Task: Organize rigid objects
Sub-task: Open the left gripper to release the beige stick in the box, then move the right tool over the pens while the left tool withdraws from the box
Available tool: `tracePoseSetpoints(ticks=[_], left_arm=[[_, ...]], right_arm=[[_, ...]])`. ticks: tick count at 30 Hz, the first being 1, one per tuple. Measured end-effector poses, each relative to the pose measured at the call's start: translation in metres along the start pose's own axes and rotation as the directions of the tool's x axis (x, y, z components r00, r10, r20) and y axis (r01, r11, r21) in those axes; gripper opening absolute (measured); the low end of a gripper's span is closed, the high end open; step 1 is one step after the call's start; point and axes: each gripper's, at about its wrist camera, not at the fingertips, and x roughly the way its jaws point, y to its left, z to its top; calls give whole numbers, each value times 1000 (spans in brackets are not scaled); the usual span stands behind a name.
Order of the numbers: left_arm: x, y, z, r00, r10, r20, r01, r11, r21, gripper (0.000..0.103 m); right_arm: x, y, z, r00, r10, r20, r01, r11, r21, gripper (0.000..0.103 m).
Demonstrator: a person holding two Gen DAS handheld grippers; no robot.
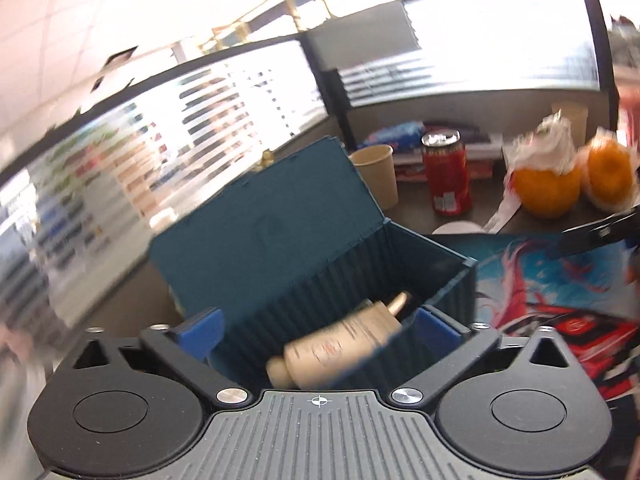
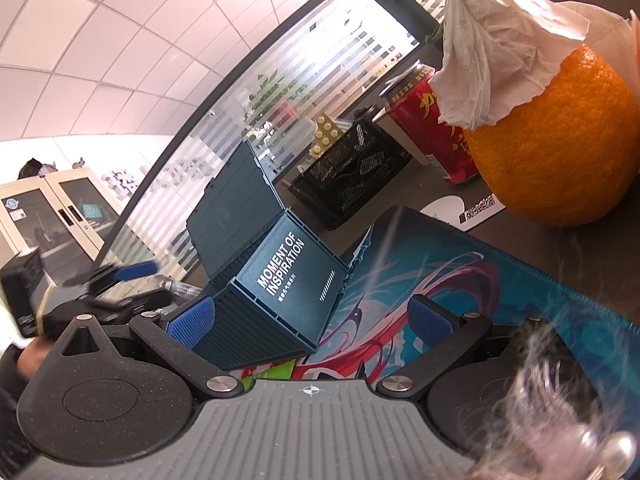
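Left tool wide, empty; right tool wide; box reads "MOMENT OF INSPIRATION".

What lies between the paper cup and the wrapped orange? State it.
In the left wrist view, a red drink can stands between the tan paper cup and the tissue-wrapped orange.

place: office | signs: striped glass partition; grid ceiling tiles; glass-door cabinet
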Motion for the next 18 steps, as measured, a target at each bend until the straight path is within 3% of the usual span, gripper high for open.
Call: tracePoseSetpoints(ticks=[3, 6, 10, 14, 18], left_arm=[[-17, 3, -26, 1000, -20, -17, 18, 994, -103, 103], [-35, 5, -52, 1000, -11, -8, 9, 984, -178, 103], [-56, 11, -85, 1000, 26, 13, -20, 954, -299, 103], [-64, 16, -118, 999, 43, -13, -44, 906, -421, 103], [-70, 16, -142, 996, 77, -37, -85, 863, -498, 103]], right_arm=[[4, 2, -1, 999, -9, -34, 9, 1000, -12, 103], [14, 9, -2, 992, -8, -126, 0, 998, -64, 103], [36, 30, -9, 956, 15, -294, -77, 976, -203, 103], [60, 57, -22, 899, -29, -438, -168, 898, -406, 103], [76, 72, -30, 862, -80, -501, -250, 792, -557, 103]])
